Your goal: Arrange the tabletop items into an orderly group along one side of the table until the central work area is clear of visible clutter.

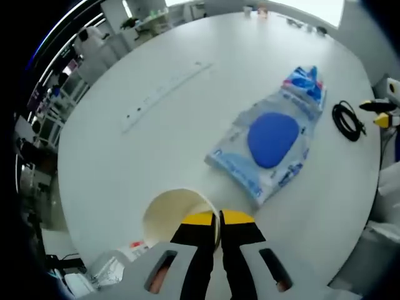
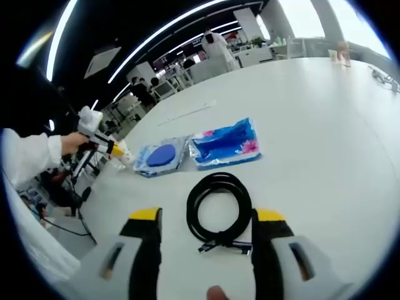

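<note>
Cream paper cup [image 1: 178,212], rim clenched by left hand-held gripper [image 1: 219,219] near the bench [image 1: 187,125] edge, likely for carrying aside. Black coiled cable [image 2: 219,209] between released right hand-held gripper [image 2: 208,228] jaws, awaiting pickup. Blue packets [image 2: 200,149] mid-bench.

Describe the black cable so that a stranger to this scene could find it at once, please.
On the white table, look directly ahead of the right gripper, whose yellow-tipped jaws stand open on either side of it. There lies the coiled black cable, wound into a loop. Its neighbours beyond, the plastic packages, are flat and blue.
</note>
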{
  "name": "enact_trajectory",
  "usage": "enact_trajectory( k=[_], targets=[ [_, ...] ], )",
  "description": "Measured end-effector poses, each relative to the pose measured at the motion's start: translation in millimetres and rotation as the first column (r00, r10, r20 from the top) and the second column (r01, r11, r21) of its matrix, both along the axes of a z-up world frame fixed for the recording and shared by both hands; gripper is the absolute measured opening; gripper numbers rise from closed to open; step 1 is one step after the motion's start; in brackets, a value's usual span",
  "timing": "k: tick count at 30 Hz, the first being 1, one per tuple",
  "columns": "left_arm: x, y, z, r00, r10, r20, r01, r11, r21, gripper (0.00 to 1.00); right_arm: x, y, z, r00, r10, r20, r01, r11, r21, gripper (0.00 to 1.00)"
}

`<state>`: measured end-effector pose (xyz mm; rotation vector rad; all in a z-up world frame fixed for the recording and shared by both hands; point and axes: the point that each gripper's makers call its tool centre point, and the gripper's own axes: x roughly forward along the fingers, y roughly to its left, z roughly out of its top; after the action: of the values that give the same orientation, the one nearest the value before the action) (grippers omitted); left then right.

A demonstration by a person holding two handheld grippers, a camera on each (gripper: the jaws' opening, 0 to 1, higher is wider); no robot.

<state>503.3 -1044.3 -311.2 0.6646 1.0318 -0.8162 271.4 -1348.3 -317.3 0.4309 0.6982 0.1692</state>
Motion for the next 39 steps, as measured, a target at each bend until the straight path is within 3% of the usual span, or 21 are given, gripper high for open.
enact_trajectory(
  k=[18, 22, 25, 26, 30, 39],
  targets=[
    [-4.0, 1, -10.0, 0.999, 0.03, -0.014, -0.03, 1.0, -0.004, 0.0, -5, 4, -7.7, 1.0, 0.002, -0.027, -0.002, 1.0, 0.022, 0.55],
    [-0.4, 2, -9.4, 0.999, 0.042, 0.014, -0.042, 0.999, -0.005, 0.2, -5, 5, -8.2, 1.0, 0.004, -0.028, -0.004, 1.0, 0.024, 0.55],
    [0.8, 2, -7.1, 0.998, 0.059, 0.022, -0.058, 0.997, -0.04, 0.26, -5, 6, -8.5, 1.0, 0.007, -0.03, -0.006, 1.0, 0.022, 0.55],
    [2.1, 4, -6.6, 0.994, 0.103, 0.023, -0.102, 0.993, -0.054, 0.29, -4, 6, -8.5, 1.0, 0.007, -0.029, -0.006, 1.0, 0.02, 0.55],
    [6.9, 5, -1.8, 0.992, 0.1, 0.076, -0.094, 0.993, -0.07, 0.47, -3, 6, -8.9, 1.0, 0.01, -0.029, -0.009, 1.0, 0.022, 0.55],
    [5.3, 10, 7.7, 0.987, 0.12, 0.105, -0.11, 0.989, -0.099, 0.54, -3, 8, -8.6, 0.999, 0.017, -0.028, -0.017, 1.0, 0.021, 0.54]
  ],
)
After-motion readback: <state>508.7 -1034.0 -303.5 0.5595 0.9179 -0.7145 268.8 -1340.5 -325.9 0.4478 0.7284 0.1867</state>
